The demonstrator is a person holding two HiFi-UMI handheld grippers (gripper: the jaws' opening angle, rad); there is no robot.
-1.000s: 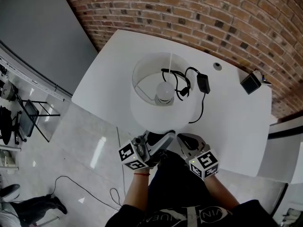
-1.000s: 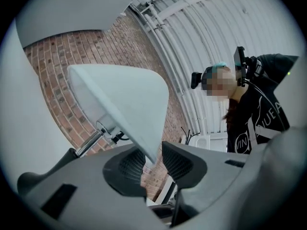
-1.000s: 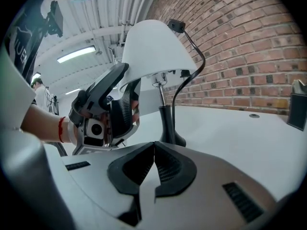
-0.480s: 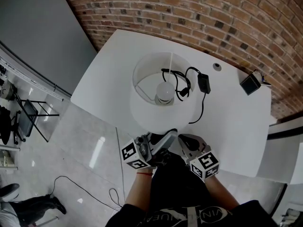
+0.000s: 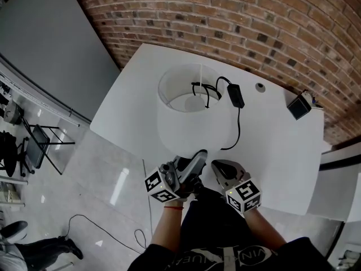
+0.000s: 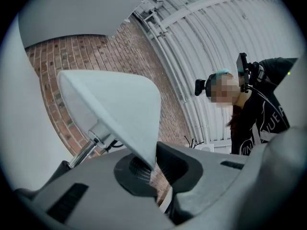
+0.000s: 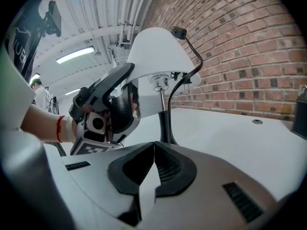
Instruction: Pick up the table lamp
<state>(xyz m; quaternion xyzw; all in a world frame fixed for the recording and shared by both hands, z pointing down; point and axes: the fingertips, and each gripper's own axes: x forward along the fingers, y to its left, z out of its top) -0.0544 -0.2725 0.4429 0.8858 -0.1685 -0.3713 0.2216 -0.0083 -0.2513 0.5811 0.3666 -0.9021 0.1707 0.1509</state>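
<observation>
The table lamp has a white drum shade and a thin metal stem, and it rests on the white table. My left gripper is shut on the shade's near lower rim. In the left gripper view the shade's edge runs down between the pads of the left gripper. My right gripper sits just to the right of it, shut and empty. In the right gripper view the right gripper points at the stem, and the left gripper shows under the shade.
The lamp's black cord and adapter lie over the shade's top and trail down onto the table. A small black box sits at the table's far right corner, by a round cap. A brick wall stands behind.
The shade has risen and tipped towards me with the left gripper on its rim; the bulb inside is less exposed. Both grippers shifted slightly upward.
</observation>
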